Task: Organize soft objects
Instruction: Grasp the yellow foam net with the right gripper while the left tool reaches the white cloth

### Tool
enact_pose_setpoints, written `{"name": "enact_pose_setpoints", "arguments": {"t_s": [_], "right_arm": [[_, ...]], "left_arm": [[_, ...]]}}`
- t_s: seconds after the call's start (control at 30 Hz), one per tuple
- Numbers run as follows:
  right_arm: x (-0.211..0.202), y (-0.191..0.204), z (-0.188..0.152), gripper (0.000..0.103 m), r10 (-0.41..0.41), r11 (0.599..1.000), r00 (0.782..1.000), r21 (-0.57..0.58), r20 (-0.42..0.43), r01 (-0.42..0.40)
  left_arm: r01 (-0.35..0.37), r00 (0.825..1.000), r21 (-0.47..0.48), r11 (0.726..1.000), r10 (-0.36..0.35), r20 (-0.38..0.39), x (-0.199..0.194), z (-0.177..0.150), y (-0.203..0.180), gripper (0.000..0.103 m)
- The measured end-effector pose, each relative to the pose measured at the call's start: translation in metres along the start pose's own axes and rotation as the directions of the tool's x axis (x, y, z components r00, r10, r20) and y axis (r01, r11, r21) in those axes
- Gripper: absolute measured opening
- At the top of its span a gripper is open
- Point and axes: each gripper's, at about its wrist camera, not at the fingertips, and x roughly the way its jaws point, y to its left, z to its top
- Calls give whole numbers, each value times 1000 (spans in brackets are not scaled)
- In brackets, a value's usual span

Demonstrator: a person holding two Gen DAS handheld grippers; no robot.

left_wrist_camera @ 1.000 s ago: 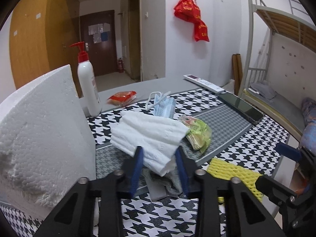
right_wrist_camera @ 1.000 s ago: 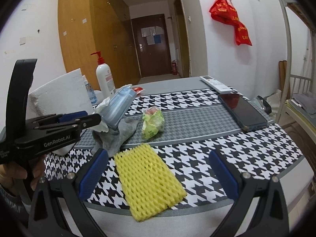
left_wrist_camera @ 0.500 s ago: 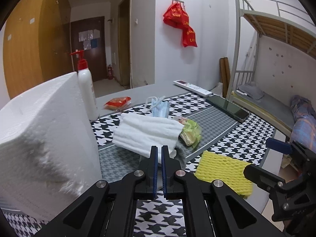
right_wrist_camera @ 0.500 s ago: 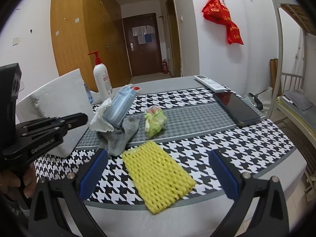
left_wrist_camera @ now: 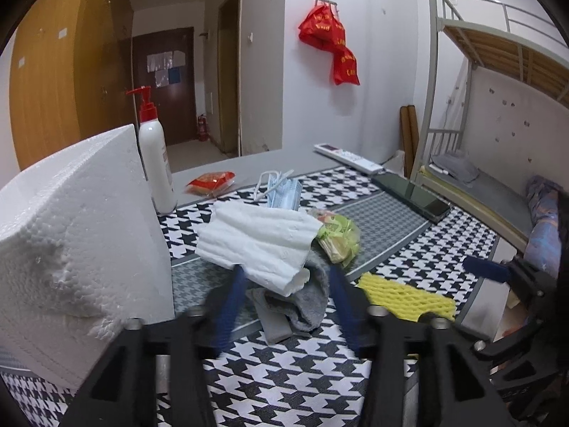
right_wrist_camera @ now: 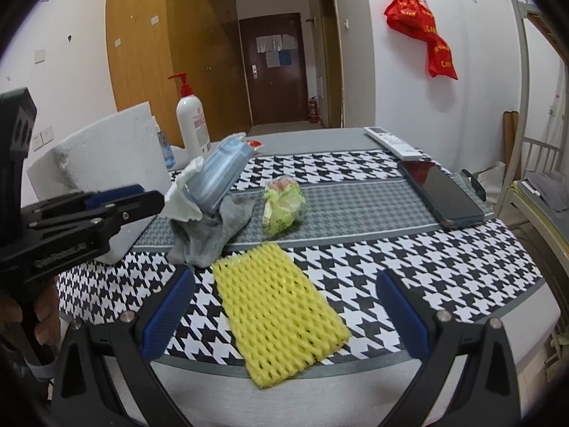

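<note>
A pile of soft things lies mid-table: a white folded towel on a grey cloth, with blue face masks behind and a green crumpled bag to the right. A yellow foam net lies near the front edge. My left gripper is open and blurred, its jaws either side of the grey cloth's front, holding nothing. My right gripper is wide open, its jaws either side of the yellow net.
A white foam block stands at the left beside a pump bottle. A red packet, a remote and a dark phone lie further back. A bunk bed is to the right.
My left gripper was open around the towel, then shut empty and pulled back, and now is open again near the grey cloth. My right gripper stays open over the yellow net.
</note>
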Motion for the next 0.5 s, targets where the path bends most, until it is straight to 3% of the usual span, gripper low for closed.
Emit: {"name": "enact_pose_setpoints", "arguments": {"t_s": [0.4,0.5], "right_arm": [[25,1,-10,103,39,997,997,-63,-69,-43],[29,3,-10,97,39,996,996,-81,-81,-46]], "left_arm": [[-40,998,13,999,40,-41,17,2,-2,60],[-54,997,13,998,55,-52,22,2,-2,66]]}}
